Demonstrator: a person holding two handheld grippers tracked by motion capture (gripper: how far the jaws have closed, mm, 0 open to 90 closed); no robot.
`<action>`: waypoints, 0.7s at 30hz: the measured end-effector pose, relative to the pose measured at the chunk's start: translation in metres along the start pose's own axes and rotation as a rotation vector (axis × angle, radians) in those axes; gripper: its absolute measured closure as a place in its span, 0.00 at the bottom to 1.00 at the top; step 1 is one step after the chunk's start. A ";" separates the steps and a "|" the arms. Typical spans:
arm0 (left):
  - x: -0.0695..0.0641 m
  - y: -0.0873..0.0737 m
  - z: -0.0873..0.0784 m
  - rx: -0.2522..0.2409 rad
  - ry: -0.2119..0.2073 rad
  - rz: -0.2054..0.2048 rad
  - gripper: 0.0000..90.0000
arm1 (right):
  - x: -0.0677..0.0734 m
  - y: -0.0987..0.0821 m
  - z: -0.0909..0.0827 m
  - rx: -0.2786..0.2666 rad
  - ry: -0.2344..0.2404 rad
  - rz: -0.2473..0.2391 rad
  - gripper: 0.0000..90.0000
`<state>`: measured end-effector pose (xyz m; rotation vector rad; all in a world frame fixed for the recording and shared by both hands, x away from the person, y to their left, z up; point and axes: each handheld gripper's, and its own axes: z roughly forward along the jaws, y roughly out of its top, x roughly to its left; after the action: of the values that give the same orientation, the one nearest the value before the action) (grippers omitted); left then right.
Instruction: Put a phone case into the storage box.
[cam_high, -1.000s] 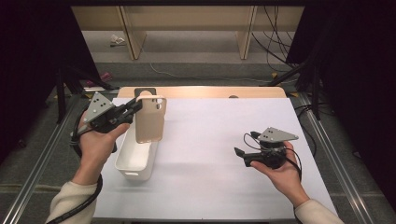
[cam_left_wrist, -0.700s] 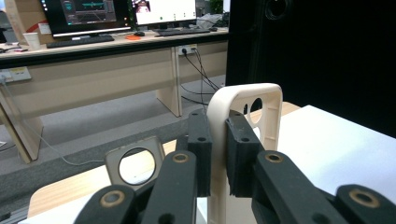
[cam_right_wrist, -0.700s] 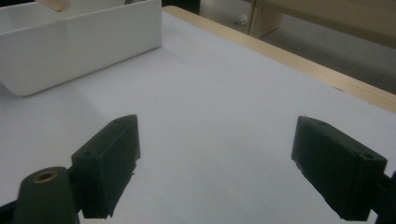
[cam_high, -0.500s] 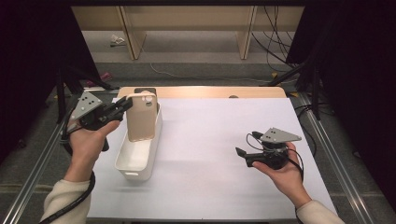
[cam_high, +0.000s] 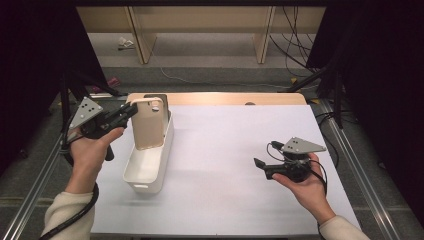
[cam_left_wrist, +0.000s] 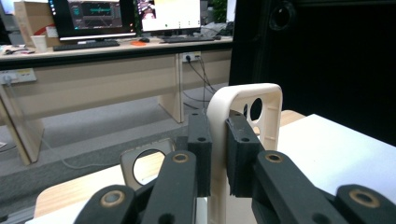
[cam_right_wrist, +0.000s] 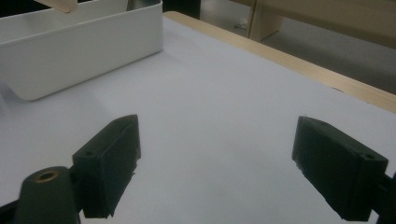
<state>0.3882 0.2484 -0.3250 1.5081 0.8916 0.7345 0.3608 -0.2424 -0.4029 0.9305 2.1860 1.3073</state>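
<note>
A beige phone case (cam_high: 148, 125) hangs upright over the far end of a white bin (cam_high: 145, 172), its lower end inside the rim. My left gripper (cam_high: 132, 109) is shut on the case's left edge. In the left gripper view the two pads pinch the case's rim (cam_left_wrist: 243, 98) at the left gripper (cam_left_wrist: 217, 135). A second, darker case (cam_high: 156, 97) stands behind it at the bin's far end, its round camera hole (cam_left_wrist: 144, 164) visible. My right gripper (cam_high: 260, 165) is held low over the white sheet at the right, open, with nothing in the right gripper (cam_right_wrist: 215, 154).
The white sheet (cam_high: 235, 150) covers a wooden table whose bare edge (cam_high: 225, 98) runs along the far side. The bin's side wall (cam_right_wrist: 79, 51) lies ahead and to the left of the right gripper. Metal rails flank the table.
My left hand has carried the beige case a little to the left, toward the bin's far end. The right hand has stayed where it was.
</note>
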 end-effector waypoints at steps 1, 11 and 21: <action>0.001 0.000 0.000 -0.001 -0.002 0.003 0.91 | 0.000 0.000 0.000 0.000 0.001 0.003 0.18; 0.008 -0.009 0.004 -0.001 -0.005 0.004 0.91 | -0.002 -0.001 -0.003 -0.009 0.009 0.025 0.18; 0.013 -0.011 0.005 -0.001 -0.003 0.007 0.91 | -0.002 -0.003 -0.004 -0.010 0.016 0.034 0.18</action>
<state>0.3977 0.2573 -0.3368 1.5118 0.8841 0.7367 0.3588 -0.2474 -0.4034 0.9603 2.1825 1.3445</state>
